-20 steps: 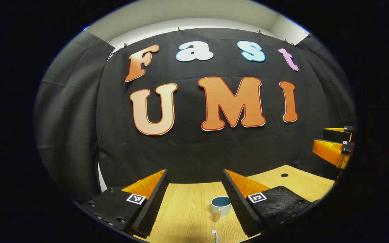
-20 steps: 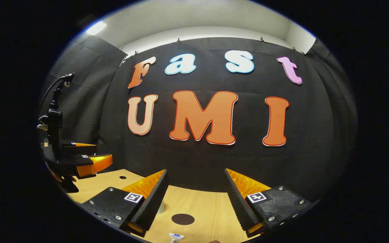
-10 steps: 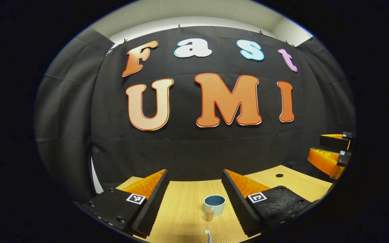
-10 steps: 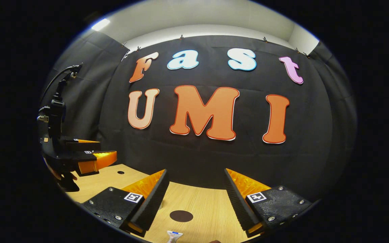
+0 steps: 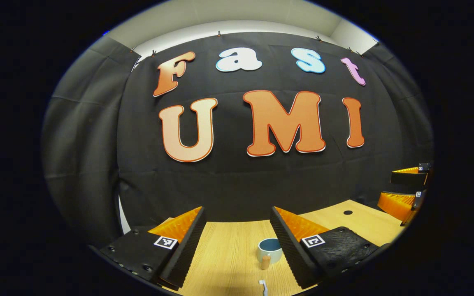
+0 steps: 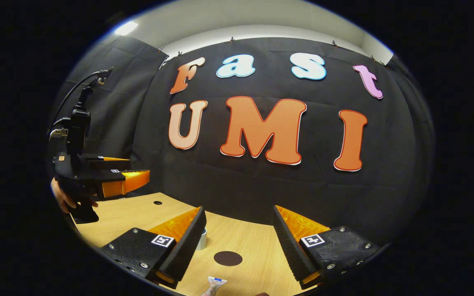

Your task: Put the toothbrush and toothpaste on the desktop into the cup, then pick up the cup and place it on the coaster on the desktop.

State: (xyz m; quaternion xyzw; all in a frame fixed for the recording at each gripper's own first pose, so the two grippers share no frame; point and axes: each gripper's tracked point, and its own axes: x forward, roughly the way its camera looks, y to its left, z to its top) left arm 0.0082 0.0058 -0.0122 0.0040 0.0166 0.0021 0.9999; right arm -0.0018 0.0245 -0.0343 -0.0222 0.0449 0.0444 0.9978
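Toothbrush [image 5: 263, 286]: in my left gripper view, only its white head end shows, at the table's near edge. Its long axis runs roughly away from me, head pointing toward the cup. It lies flat on the wood, below and between my left gripper's fingers, touched by neither.

Cup [image 5: 269, 250]: upright, mouth up, blue inside, pale outside, with a wooden handle facing the near edge. It stands just beyond the toothbrush head, close against the inner side of my right-hand finger in that view; contact I cannot confirm. In my right gripper view, a pale sliver of the cup [image 6: 202, 239] shows behind the left finger.

Toothpaste [image 6: 212, 285]: lying flat at the near edge, crimped blue-and-white end pointing toward the coaster, long axis running away from me and tilted slightly. It sits below the gap of my right gripper, apart from both fingers.

Coaster [image 6: 228, 258]: dark round disc, flat on the table, just beyond the toothpaste, bare.

Left gripper [image 5: 237, 220]: jaws spread wide, holding nothing, hovering above the table. Seen also from the right gripper view [image 6: 138, 174], with a hand [image 6: 62, 198] on its grip.

Right gripper [image 6: 238, 218]: jaws wide apart, nothing held. Its fingers also appear at the right edge of the left gripper view [image 5: 401, 191].

Table [image 5: 224, 255]: light wood, with a small dark hole [image 5: 347, 212] toward the far side.
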